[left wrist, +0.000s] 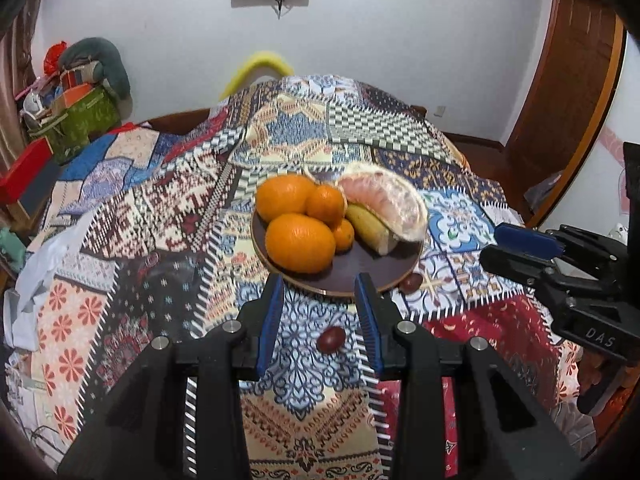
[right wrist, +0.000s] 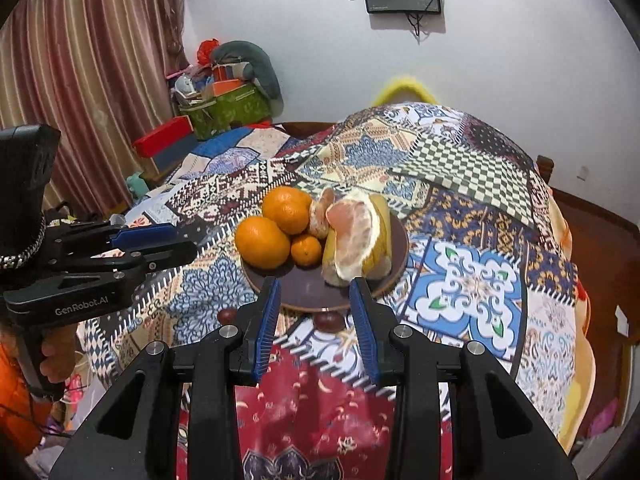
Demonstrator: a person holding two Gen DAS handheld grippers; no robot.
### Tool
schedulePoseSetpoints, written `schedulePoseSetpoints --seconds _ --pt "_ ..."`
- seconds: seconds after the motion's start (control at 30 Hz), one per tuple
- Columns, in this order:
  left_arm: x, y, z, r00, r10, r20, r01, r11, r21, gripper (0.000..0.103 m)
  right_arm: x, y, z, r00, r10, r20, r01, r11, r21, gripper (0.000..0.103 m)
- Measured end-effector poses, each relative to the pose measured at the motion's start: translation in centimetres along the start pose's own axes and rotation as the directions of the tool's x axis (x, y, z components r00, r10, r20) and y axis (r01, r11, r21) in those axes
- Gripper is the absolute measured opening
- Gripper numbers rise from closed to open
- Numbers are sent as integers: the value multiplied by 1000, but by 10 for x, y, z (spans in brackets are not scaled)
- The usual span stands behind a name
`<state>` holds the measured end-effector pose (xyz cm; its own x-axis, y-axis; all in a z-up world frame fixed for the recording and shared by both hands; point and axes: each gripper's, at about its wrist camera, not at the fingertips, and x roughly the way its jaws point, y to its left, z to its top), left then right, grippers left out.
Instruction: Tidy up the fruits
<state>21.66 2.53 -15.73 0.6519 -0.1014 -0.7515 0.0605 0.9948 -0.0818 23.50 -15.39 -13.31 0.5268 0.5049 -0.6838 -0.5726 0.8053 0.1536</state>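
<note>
A dark round plate [left wrist: 360, 276] on the patterned cloth holds several oranges [left wrist: 300, 242], a banana [left wrist: 366, 226] and a peeled pomelo piece [left wrist: 384, 200]. Two small dark red fruits lie on the cloth: one [left wrist: 331, 339] just ahead between my left fingers, one [left wrist: 411, 282] at the plate's right rim. My left gripper [left wrist: 320, 312] is open and empty, just short of the plate. My right gripper [right wrist: 316, 312] is open and empty, with a red fruit [right wrist: 328, 320] between its fingertips and another [right wrist: 227, 315] to the left. The plate [right wrist: 304, 292] shows there too.
The table is covered by a patchwork cloth [left wrist: 200, 208]. Boxes and a green bag [left wrist: 80, 120] are piled at the far left by a curtain [right wrist: 80, 80]. A yellow chair back [left wrist: 260, 68] stands behind the table. A wooden door [left wrist: 568, 100] is at the right.
</note>
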Motion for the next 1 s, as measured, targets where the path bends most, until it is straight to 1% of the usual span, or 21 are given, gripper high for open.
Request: schedulePoseSetpoints --seconds 0.2,0.5,0.63,0.83,0.9,0.93,0.97,1.0 --pt "22 1 -18 997 1 -80 -2 1000 -11 37 3 0 -14 999 -25 -25 25 1000 4 33" --pt "53 -3 -38 985 -15 -170 13 1000 -15 37 26 -4 -36 995 -14 -103 17 999 29 33" --pt "64 -5 -40 982 -15 -190 12 1000 -14 37 34 -5 -40 992 -17 -125 20 999 27 33" --pt "68 0 -40 984 -20 -179 16 1000 -27 36 46 -10 -41 988 -14 -153 19 999 30 33" --pt "68 1 -41 985 -26 -173 21 999 -30 34 51 -11 -40 987 -18 -160 23 999 28 33" --pt "68 1 -41 985 -30 -170 26 999 -28 31 53 -12 -40 986 -17 -164 22 999 29 33" --pt "68 0 -42 985 -43 -168 39 999 -25 24 55 -12 -40 986 -15 -166 21 999 31 33" --pt "67 -1 -41 984 -51 -168 48 999 -22 22 57 -13 -39 985 -13 -169 19 999 32 33"
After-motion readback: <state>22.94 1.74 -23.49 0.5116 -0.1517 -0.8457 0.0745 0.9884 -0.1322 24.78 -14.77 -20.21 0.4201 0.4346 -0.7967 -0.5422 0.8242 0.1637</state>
